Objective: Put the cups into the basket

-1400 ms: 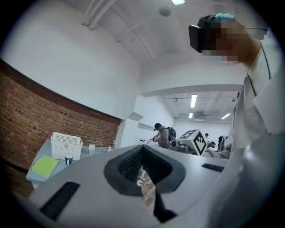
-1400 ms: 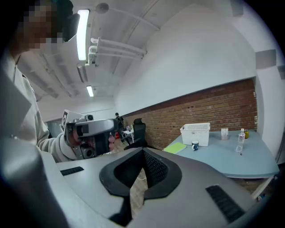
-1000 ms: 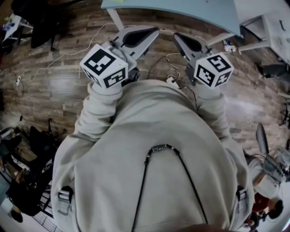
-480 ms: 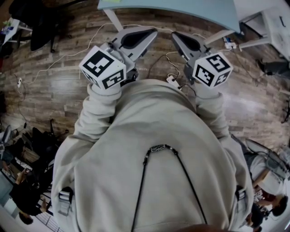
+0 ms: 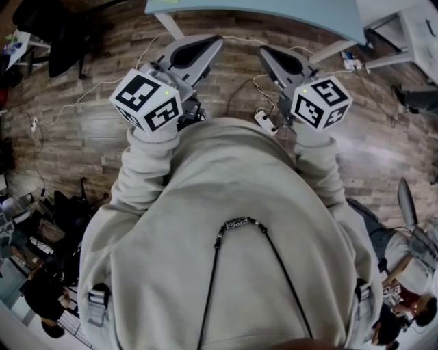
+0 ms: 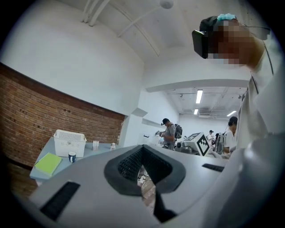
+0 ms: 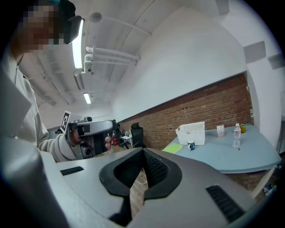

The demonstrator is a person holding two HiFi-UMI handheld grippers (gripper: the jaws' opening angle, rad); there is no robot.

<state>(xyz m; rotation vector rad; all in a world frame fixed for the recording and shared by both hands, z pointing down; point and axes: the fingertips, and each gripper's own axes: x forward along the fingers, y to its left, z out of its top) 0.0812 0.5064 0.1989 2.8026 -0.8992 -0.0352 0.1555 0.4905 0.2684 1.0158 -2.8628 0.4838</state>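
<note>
White perforated plastic basket (image 7: 190, 132) stands far from the left gripper (image 6: 142, 151) and right gripper (image 7: 143, 153), fingers pressed together, empty; reaching in unopened, they might topple the small dark cup (image 7: 191, 145) just beside it.

Head view only catches a strip of the table (image 5: 274, 10); the top edge chops off the rest, so nothing standing on it shows there. The torso (image 5: 226, 239) eats most of that frame and runs off the bottom. In the left gripper view the left gripper (image 6: 142, 147) body covers the table's near edge. Can't see inside the basket (image 7: 190, 132) from either gripper view, its walls block it. The cup (image 7: 191, 145) in front of it is too small to make out any print. Same for the bottles (image 7: 237, 133) by the table's back edge, and the people (image 6: 169, 133) way back are tiny.
</note>
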